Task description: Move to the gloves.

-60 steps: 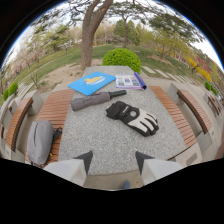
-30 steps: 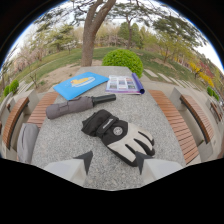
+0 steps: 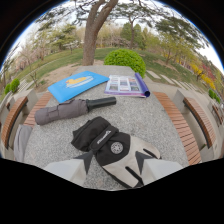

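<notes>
While the claw (image 3: 114, 161) hangs low over the stone bench (image 3: 150, 117), its two fingers stand apart with the black-and-cream gloves (image 3: 112, 150) lying between them, resting on the bench. Whether the tips touch the fabric, I can't quite tell. Just beyond the gloves lies a folded grey umbrella (image 3: 70, 110). Farther off sit a blue folder (image 3: 77, 84) and an open magazine (image 3: 126, 85), side by side.
</notes>
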### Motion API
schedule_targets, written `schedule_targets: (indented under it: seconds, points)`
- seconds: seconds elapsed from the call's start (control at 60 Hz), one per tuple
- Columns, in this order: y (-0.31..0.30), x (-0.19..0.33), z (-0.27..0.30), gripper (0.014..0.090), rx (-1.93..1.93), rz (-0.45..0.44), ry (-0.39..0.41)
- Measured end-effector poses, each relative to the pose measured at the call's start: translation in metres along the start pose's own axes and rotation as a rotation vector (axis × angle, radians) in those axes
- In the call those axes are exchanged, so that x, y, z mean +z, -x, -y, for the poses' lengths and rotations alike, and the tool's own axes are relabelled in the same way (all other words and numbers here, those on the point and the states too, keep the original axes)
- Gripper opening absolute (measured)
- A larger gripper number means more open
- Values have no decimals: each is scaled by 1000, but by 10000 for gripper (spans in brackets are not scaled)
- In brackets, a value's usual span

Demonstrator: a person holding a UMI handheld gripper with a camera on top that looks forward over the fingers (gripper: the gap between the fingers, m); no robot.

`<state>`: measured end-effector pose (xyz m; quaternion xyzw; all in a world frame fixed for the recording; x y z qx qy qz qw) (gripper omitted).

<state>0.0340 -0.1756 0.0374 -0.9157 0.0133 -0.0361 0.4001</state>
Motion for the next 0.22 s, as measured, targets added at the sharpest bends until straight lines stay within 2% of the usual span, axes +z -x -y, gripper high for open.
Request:
schedule_targets:
  seconds: [0.217]
  points:
    - [2, -3, -2, 847, 31, 6, 5]
